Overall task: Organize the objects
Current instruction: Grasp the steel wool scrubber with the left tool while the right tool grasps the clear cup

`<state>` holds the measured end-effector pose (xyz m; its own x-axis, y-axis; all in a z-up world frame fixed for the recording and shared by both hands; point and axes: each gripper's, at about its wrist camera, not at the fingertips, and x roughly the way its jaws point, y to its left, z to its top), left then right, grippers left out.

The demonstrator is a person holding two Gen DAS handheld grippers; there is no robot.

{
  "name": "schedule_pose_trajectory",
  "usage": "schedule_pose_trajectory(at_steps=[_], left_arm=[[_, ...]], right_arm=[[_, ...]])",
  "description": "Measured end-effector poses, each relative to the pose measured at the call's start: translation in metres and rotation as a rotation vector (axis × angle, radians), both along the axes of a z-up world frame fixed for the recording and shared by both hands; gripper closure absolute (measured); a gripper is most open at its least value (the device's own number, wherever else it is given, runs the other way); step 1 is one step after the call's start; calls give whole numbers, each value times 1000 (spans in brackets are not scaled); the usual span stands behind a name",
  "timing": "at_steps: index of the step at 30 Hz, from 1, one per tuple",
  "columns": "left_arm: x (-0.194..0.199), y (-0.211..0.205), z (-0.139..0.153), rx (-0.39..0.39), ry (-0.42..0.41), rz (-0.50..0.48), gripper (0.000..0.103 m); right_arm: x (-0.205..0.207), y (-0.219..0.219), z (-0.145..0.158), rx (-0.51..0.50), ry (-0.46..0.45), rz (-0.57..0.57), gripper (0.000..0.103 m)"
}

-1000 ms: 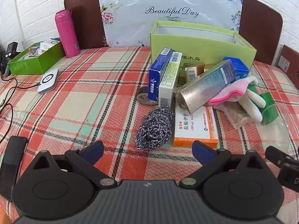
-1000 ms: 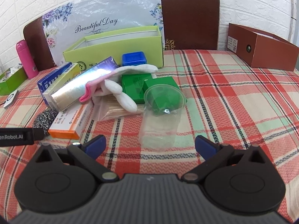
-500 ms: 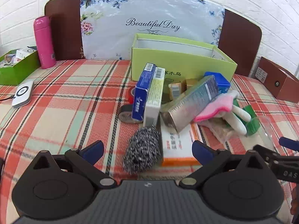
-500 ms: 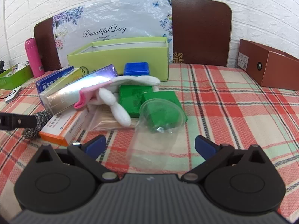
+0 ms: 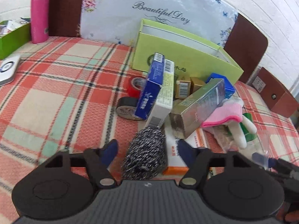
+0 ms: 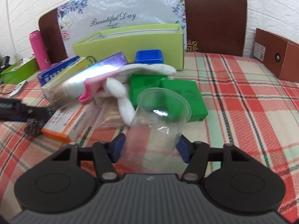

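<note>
A steel wool scrubber (image 5: 144, 153) lies on the plaid cloth between the fingers of my left gripper (image 5: 147, 150), which are close to its sides but with gaps, so it is open. A clear plastic cup (image 6: 158, 119) lies on its side between the fingers of my right gripper (image 6: 152, 146); the pads (image 6: 117, 145) sit right at its walls. Behind them is a pile: blue box (image 5: 151, 85), silver box (image 5: 198, 106), pink-white glove (image 6: 115, 82), green boxes (image 6: 179, 95), orange-white box (image 6: 72, 119). The open lime-green box (image 6: 130, 46) stands behind.
A pink bottle (image 5: 39, 15) and a green tray (image 5: 11, 37) stand at the far left, with a white device (image 5: 7, 69) in front of them. A brown box (image 6: 276, 56) is at the right. Tape rolls (image 5: 129, 106) lie left of the pile.
Both grippers moved forward and narrowed: the left now straddles the steel wool, the right now straddles the clear cup.
</note>
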<state>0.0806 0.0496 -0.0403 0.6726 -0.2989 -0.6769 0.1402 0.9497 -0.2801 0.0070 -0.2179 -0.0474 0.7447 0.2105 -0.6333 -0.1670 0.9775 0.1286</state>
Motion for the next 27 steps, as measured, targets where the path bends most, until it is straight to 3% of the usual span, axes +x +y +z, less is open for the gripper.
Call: schedule_pose_trajectory(at_steps=[1,4,6,12,15,18,19,20,21,22,27], left_arm=[[4,0,-3,-12,14,-11,58],[2,7,-5,-55,30,-11,65],[-7,11,-3,-45,39,-17,64],[-16,27,-3,-24,35,79,49],[-11,16,-7,34,30,56,42],[-12,6,-8,76,11,16,42],[-14,5,-8,72,10,2,49],[-15,6,-9,63,10,-7,60],[-16,7,-9,49,15,-19,64],[-17,7,-8,42,20,-26,64],[-27,8,1,29,34,-60,67]], right_arm=[[-4,0,1,7,-2,14,45],[-11,2,4,-11,-8,31,45],[-11,2,6,-13,-7,30,43],[-6,8,5,-2,9,-16,31],[-7,11,5,-7,3,-45,30],[-8,11,6,2,-3,-71,30],[-8,11,6,6,-4,-73,30],[-7,11,5,5,-4,-71,31],[-7,11,4,0,-4,-67,38],[-6,11,2,-2,5,-58,44],[-17,4,6,17,-3,-25,50]])
